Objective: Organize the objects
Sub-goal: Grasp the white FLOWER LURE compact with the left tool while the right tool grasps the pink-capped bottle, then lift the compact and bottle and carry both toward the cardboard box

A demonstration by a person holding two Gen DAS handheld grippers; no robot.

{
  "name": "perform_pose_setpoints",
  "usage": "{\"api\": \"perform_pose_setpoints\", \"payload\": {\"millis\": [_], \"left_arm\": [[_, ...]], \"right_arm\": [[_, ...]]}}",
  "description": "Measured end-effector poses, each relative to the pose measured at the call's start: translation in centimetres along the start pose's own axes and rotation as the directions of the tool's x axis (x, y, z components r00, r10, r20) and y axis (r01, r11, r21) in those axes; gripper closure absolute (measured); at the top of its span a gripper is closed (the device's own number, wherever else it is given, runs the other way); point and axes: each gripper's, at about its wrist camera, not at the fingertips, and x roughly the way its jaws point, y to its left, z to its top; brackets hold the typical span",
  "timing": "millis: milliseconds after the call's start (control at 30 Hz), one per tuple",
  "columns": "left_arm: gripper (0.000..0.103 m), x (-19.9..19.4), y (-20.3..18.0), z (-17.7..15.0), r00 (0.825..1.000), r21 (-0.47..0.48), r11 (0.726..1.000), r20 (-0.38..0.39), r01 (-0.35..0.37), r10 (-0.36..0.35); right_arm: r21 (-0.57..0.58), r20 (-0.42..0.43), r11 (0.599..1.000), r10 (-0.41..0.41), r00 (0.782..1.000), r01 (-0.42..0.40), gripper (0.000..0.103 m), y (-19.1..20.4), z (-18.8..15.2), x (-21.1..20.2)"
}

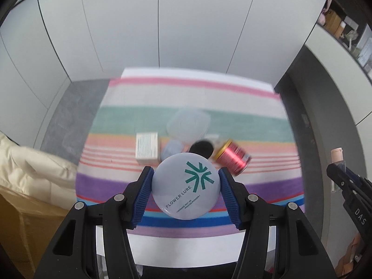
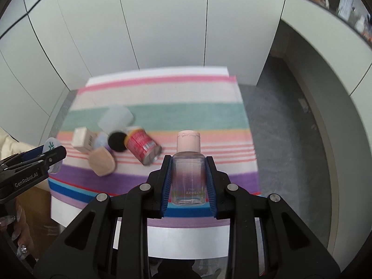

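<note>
My left gripper (image 1: 185, 186) is shut on a round pale-blue powder compact (image 1: 185, 186) with a green logo, held well above the striped cloth (image 1: 186, 107). My right gripper (image 2: 188, 176) is shut on a small clear bottle (image 2: 188, 174) with a pink cap, also held high over the cloth (image 2: 162, 88). The left gripper (image 2: 50, 153) shows at the left edge of the right wrist view with the compact's rim (image 2: 51, 144) peeking out. The right gripper's fingers (image 1: 341, 176) and the bottle's cap (image 1: 337, 154) show at the right edge of the left wrist view.
On the cloth lie a red can (image 2: 143, 145) on its side, a white box (image 2: 83, 139), a clear plastic container (image 2: 116, 117), a black round puff (image 2: 117, 141) and a beige sponge (image 2: 102, 162). A cardboard box (image 1: 21, 227) and cream fabric (image 1: 30, 169) sit to the left. Grey floor surrounds the table.
</note>
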Motion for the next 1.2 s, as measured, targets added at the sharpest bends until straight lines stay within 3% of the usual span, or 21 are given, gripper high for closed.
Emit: {"api": "perform_pose_setpoints", "payload": {"millis": [500, 700, 1200], "left_arm": [[0.045, -13.8, -1.1, 5.3, 0.987, 0.020, 1.000, 0.158, 0.006, -0.009], [0.045, -18.5, -1.3, 5.7, 0.978, 0.035, 0.999, 0.207, -0.011, 0.003], [0.045, -21.3, -1.1, 2.5, 0.979, 0.066, 0.998, 0.202, -0.004, -0.009]], "right_arm": [[0.024, 0.125, 1.000, -0.011, 0.992, 0.008, 0.075, 0.2, 5.7, -12.8], [0.014, 0.190, 1.000, -0.016, 0.982, 0.014, 0.075, 1.1, 7.6, -17.7], [-0.008, 0.188, 1.000, 0.000, 0.982, 0.002, 0.075, 2.4, 5.0, -20.2]]}}
